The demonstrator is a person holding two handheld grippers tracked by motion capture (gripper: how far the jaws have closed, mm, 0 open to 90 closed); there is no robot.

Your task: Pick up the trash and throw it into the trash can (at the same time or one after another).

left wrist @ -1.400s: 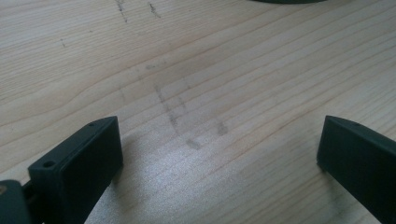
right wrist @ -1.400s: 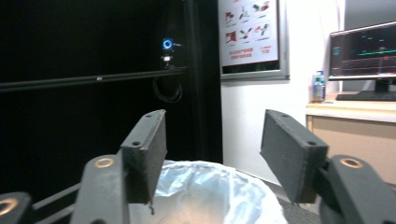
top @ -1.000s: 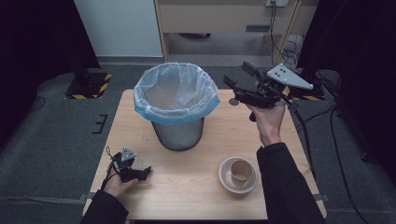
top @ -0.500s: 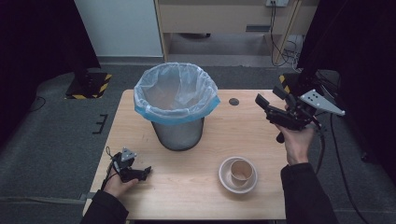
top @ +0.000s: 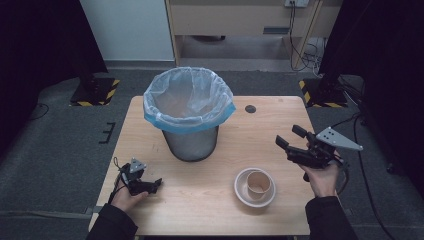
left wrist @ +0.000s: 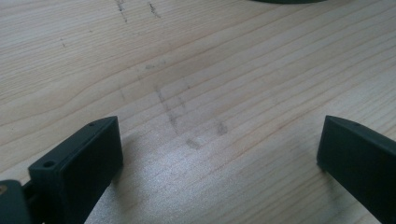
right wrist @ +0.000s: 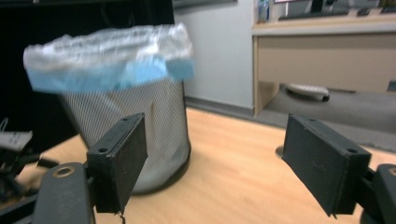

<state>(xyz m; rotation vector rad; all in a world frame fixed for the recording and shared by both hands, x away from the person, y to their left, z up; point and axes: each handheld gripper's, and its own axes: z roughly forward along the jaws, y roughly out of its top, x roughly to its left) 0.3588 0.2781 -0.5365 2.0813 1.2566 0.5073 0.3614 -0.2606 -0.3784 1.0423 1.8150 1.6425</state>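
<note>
**Clerk:** Moved since the earlier frame: your right gripper (top: 289, 141). It was up by the far right rim of the bin; it has come down and toward you, to the right edge of the table. Jaws wide, a touch narrower than a second ago, nothing between them.

**Checker:** Left gripper (top: 156, 183)?

**Clerk:** Unmoved, near left corner, lying low on the wood. Jaws wide apart, bare table (left wrist: 196, 93) between them.

**Checker:** Item in hand?

**Clerk:** Paper cup (top: 259, 182), on its side in a white bowl (top: 242, 194), near right, just left of your right hand. Wire bin (top: 190, 144) with blue-edged liner (top: 188, 121) stands centre, farther off.

**Checker:** Hazards?

**Clerk:** One: the cup is light and round, so a pad that meets it off-centre would likely roll it out of the bowl. Two: close too hard and you may crush the wall. Three: catch the bowl's rim with a jaw and the bowl itself may slide or tip. Four: your cable trails off the right edge and could snag.
</note>
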